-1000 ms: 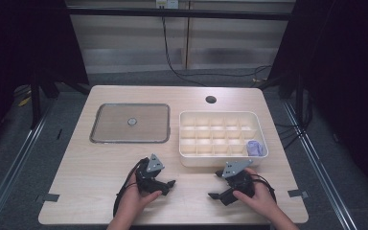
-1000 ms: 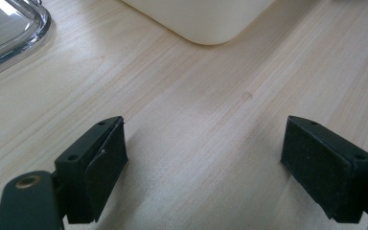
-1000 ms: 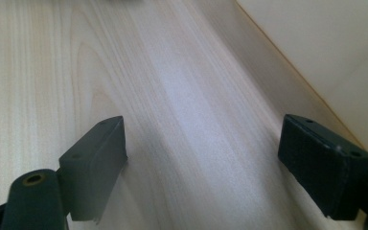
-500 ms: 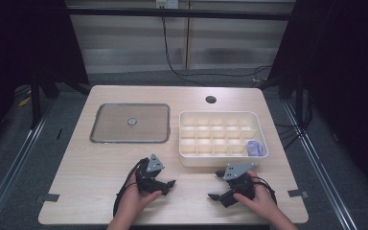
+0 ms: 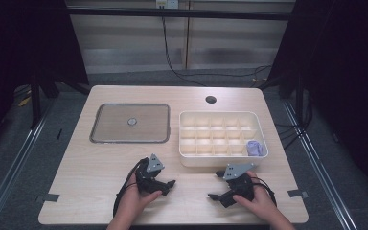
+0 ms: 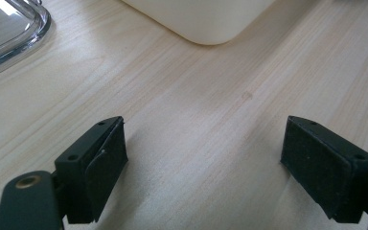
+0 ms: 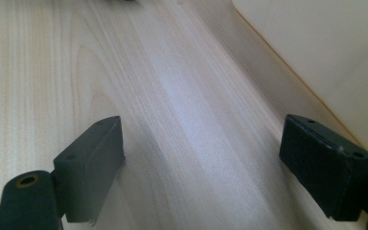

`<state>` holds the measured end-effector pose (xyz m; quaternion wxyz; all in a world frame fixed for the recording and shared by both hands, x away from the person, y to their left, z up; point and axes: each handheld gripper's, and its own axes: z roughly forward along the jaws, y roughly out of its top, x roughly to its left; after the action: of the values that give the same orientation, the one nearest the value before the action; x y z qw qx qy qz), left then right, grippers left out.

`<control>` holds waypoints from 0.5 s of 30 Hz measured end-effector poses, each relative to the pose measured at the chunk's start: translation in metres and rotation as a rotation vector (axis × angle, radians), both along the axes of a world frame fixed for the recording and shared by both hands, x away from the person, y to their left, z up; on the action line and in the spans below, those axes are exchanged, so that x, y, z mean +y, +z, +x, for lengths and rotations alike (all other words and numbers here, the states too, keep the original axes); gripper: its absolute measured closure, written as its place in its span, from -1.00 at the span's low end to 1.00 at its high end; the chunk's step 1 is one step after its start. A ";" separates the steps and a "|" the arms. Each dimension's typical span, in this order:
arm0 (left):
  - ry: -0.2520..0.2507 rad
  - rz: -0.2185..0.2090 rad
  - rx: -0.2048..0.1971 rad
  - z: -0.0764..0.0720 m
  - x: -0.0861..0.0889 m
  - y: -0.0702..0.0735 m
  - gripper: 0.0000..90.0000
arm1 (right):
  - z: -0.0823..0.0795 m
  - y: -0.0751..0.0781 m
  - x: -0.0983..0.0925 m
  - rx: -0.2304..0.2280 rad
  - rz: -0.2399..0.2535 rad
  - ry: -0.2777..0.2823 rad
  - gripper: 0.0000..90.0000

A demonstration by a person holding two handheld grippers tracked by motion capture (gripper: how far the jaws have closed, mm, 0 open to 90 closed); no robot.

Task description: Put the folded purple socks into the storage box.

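Note:
My left gripper point(image 5: 167, 186) rests low on the wooden table near the front edge, held by a hand, jaws pointing right. In the left gripper view it point(image 6: 206, 163) stands open over bare wood. My right gripper point(image 5: 215, 186) lies to its right, jaws pointing left. In the right gripper view it point(image 7: 201, 163) is open with nothing between its jaws. A white compartment box point(image 5: 258, 125) stands just beyond both grippers, with a small purple object point(image 5: 254, 147) in its front right cell. A clear shallow tray point(image 5: 106, 136) lies at the left with a small round piece point(image 5: 132, 121) at its centre.
The box's rounded corner point(image 6: 206, 24) and the tray's rim point(image 6: 28, 33) lie ahead of the left jaws. The box's wall point(image 7: 326, 57) runs close beside the right gripper. A round hole point(image 5: 211, 99) is in the table at the back. Cables lie on the floor behind.

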<state>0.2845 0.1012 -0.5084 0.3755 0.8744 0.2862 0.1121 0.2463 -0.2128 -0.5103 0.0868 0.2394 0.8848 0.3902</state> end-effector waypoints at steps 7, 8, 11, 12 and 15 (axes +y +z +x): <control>0.000 0.000 0.000 0.000 0.000 0.000 -0.66 | 0.000 0.000 0.000 -0.001 0.000 0.004 -0.67; 0.000 0.000 0.000 0.000 0.000 0.000 -0.66 | 0.000 0.000 0.000 -0.002 -0.001 0.006 -0.67; 0.000 -0.001 0.000 0.000 0.000 0.000 -0.66 | 0.000 0.000 0.000 -0.001 0.000 0.000 -0.67; 0.000 0.000 0.000 0.000 0.000 0.000 -0.66 | 0.000 0.000 0.000 0.001 0.001 0.003 -0.67; 0.000 0.000 0.000 0.000 0.000 0.000 -0.66 | 0.000 0.000 0.000 0.001 0.001 0.002 -0.67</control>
<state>0.2844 0.1012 -0.5084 0.3756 0.8743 0.2862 0.1120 0.2462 -0.2126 -0.5105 0.0859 0.2390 0.8849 0.3905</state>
